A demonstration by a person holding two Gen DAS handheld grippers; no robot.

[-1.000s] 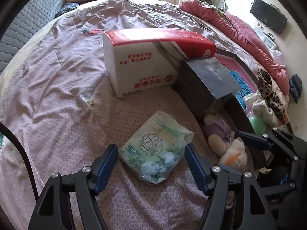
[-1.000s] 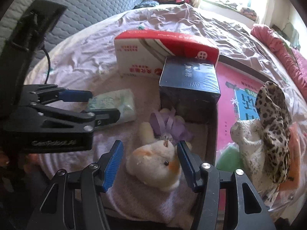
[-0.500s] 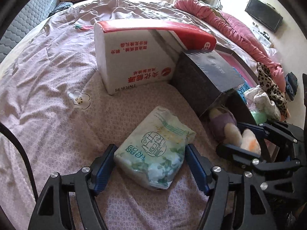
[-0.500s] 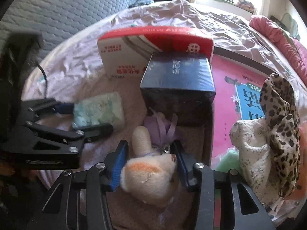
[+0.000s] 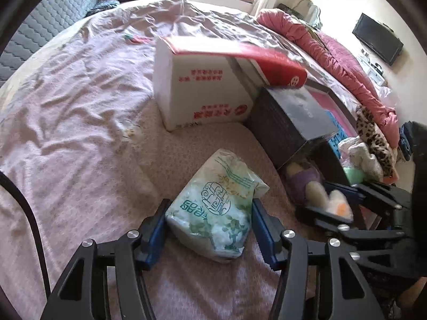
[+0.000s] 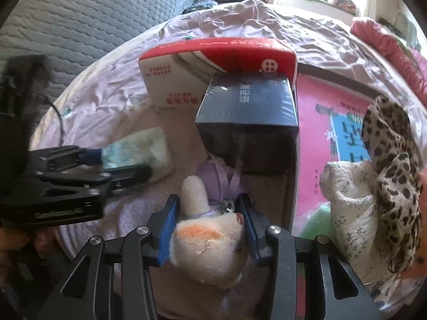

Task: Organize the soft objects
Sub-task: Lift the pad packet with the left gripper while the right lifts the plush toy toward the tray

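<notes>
A mauve bedsheet (image 5: 66,112) is filling most of both views, rumpled and soft underfoot for everything lying on it. At about twelve o'clock in the left wrist view a white and red carton (image 5: 202,90) is standing, and a dark box (image 5: 291,122) is sitting against it at two o'clock. At three o'clock in the right wrist view, a leopard-print cloth (image 6: 392,157) and a pale floral cloth (image 6: 352,194) are resting in a heap.

The tissue pack (image 5: 216,210) is lying on the sheet at six o'clock in the left wrist view, between the blue pads of the left gripper (image 5: 209,226), whose jaws are closing; both pads are looking flush against the pack's sides, though the film wrapper is making true contact hard to judge. The right gripper (image 6: 210,226) is clamping a plush toy (image 6: 208,242) at six o'clock of its own view, pads sinking into the fur, the toy's purple bow (image 6: 224,178) lying just in front of the dark box.

Risks, as I am judging them: the pack's slick wrapper may be slipping out if the squeeze is staying shallow, since the contents are compressing. The toy's rounded body may be rotating in the grip on lifting. The two tools are working near each other, so a careless swing may be knocking them together.
</notes>
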